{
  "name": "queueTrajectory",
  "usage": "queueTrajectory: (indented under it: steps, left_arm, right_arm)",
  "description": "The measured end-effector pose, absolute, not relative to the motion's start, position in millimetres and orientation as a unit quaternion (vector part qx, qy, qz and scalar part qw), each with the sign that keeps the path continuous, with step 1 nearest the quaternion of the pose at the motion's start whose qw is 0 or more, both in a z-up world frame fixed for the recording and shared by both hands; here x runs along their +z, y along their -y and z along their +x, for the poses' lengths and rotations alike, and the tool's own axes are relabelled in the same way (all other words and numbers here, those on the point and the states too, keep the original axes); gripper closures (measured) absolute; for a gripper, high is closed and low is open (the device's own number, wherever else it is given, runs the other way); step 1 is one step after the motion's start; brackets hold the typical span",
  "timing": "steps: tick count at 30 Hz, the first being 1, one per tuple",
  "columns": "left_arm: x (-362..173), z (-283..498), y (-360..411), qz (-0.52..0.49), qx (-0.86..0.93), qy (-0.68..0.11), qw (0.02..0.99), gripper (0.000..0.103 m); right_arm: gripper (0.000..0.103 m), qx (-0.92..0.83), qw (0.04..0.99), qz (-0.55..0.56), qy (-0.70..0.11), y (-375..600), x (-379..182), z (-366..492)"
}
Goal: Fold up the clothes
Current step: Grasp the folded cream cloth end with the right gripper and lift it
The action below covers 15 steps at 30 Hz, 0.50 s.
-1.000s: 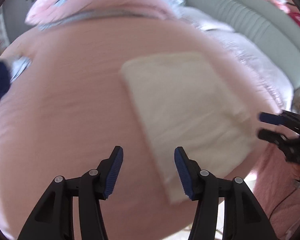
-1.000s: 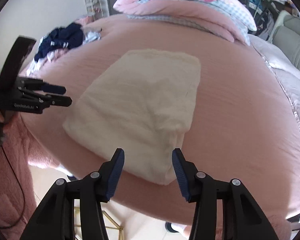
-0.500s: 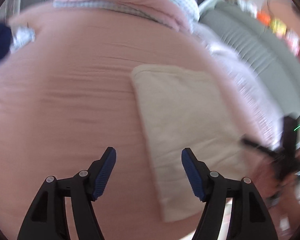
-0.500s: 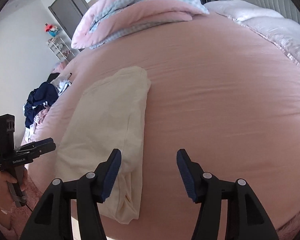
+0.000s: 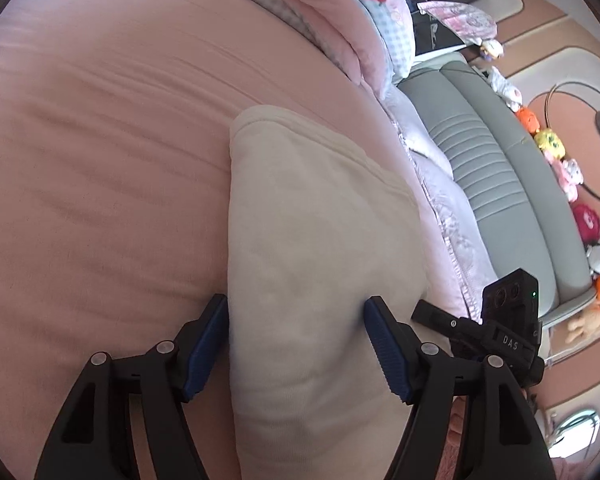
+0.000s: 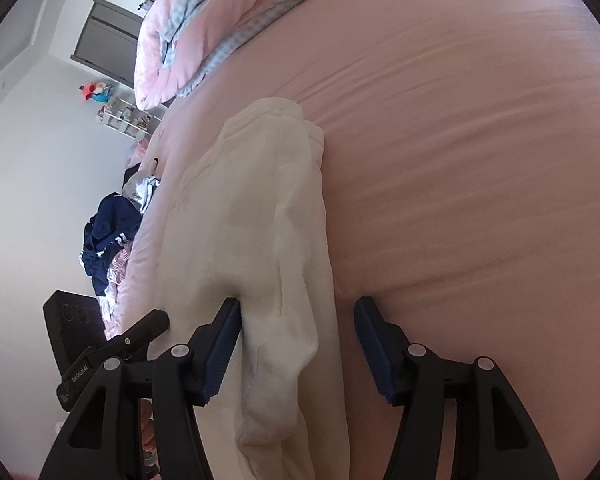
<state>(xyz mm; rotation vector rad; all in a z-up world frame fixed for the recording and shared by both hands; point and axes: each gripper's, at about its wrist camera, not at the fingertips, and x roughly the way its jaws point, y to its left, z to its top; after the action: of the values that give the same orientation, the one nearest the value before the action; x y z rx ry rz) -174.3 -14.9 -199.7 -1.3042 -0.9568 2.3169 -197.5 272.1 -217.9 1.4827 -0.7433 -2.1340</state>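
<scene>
A cream folded garment (image 5: 308,208) lies on the pink bed cover (image 5: 100,140) near the bed's edge. My left gripper (image 5: 295,320) is open and low over the garment's near end, with the cloth between its blue pads; the left pad sits at the cloth's left edge. In the right wrist view the same garment (image 6: 260,208) runs away from me. My right gripper (image 6: 296,320) is open astride its folded right edge, one pad on the cloth, the other over bare bed cover (image 6: 460,160). Each gripper's black frame shows in the other's view (image 5: 508,332) (image 6: 112,344).
A pink and blue-checked duvet (image 5: 352,32) is heaped at the far end of the bed. A grey padded headboard (image 5: 492,184) with plush toys (image 5: 548,140) lies to the right. Dark blue clothes (image 6: 108,232) are piled at the bed's left edge.
Both grippers have come down onto the garment and rolled. Their jaws stand wider than a second ago, and the cloth now lies between the pads of each.
</scene>
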Motion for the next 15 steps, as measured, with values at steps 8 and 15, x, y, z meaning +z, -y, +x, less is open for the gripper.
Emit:
queueTrajectory:
  steps: [8, 15]
  left_arm:
    - [-201.7, -172.1, 19.9, -0.461, 0.798, 0.342, 0.182, 0.036]
    - [-204.3, -173.8, 20.3, -0.476, 0.775, 0.348, 0.226, 0.054]
  right_arm:
    - [0.044, -0.746, 0.252, 0.543, 0.293, -280.4, -224.2, -206.3]
    - [0.048, -0.749, 0.264, 0.567, 0.217, -248.5, -215.4, -203.0]
